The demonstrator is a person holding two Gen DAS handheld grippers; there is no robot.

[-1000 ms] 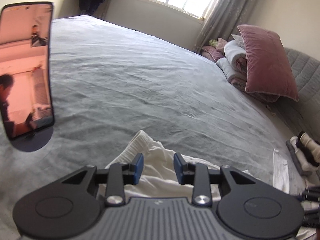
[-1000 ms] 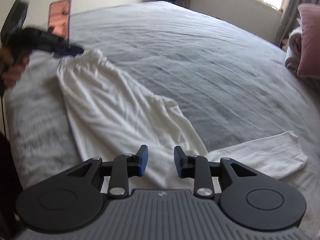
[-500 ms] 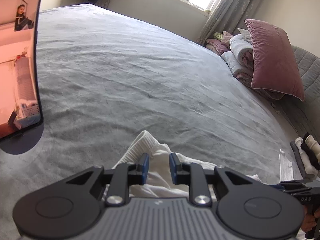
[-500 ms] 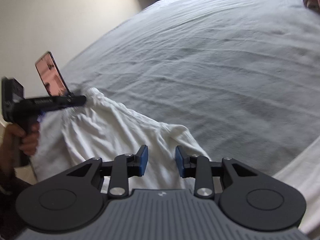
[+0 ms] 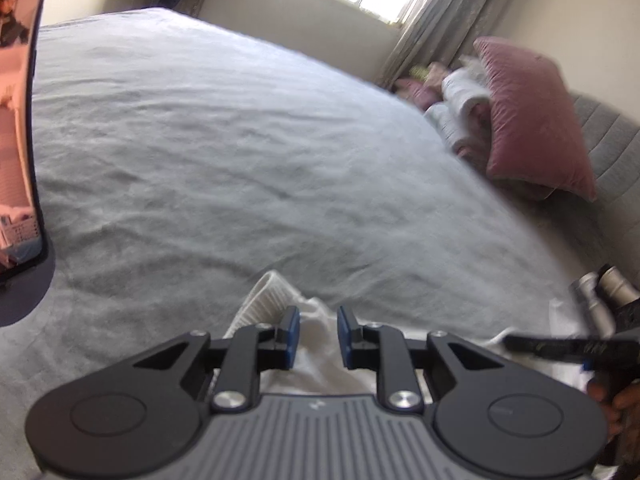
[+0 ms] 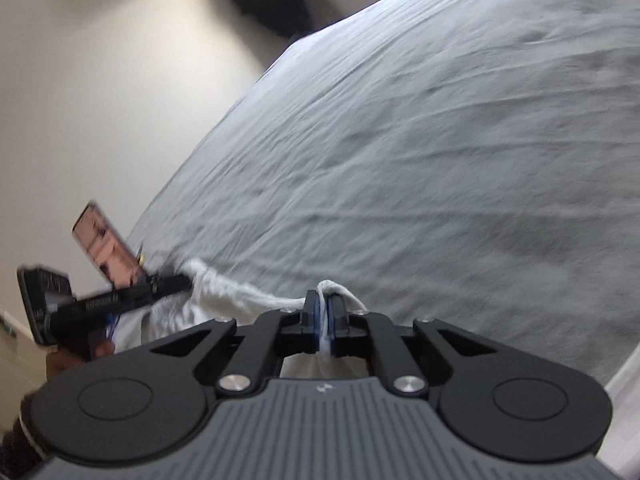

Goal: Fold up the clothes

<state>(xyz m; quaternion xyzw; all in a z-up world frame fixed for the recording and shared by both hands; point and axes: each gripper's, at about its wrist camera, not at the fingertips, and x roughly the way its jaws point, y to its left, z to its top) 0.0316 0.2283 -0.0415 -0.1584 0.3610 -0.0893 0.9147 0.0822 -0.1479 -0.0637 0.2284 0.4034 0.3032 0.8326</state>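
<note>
A white garment (image 5: 272,300) lies crumpled at the near edge of the grey bed cover (image 5: 240,160). My left gripper (image 5: 318,320) hovers over its ribbed hem; the jaws are closing with white cloth between them, and a gap still shows. My right gripper (image 6: 325,304) is shut on a fold of the white garment (image 6: 240,300), with cloth pinched between the blue pads. In the right wrist view the left gripper (image 6: 180,281) touches the garment's far left end. The right gripper (image 5: 508,340) reaches in from the right in the left wrist view.
A phone (image 5: 16,140) stands propped at the bed's left edge. A pink pillow (image 5: 536,120) and folded bedding (image 5: 460,100) sit at the far right. Dark clothing (image 6: 272,0) hangs on the wall. More white cloth (image 6: 628,400) lies at the lower right.
My right gripper rolled, dropped to the garment and shut on a fold of it. The left jaws narrowed over the ribbed hem, and the left gripper edged forward.
</note>
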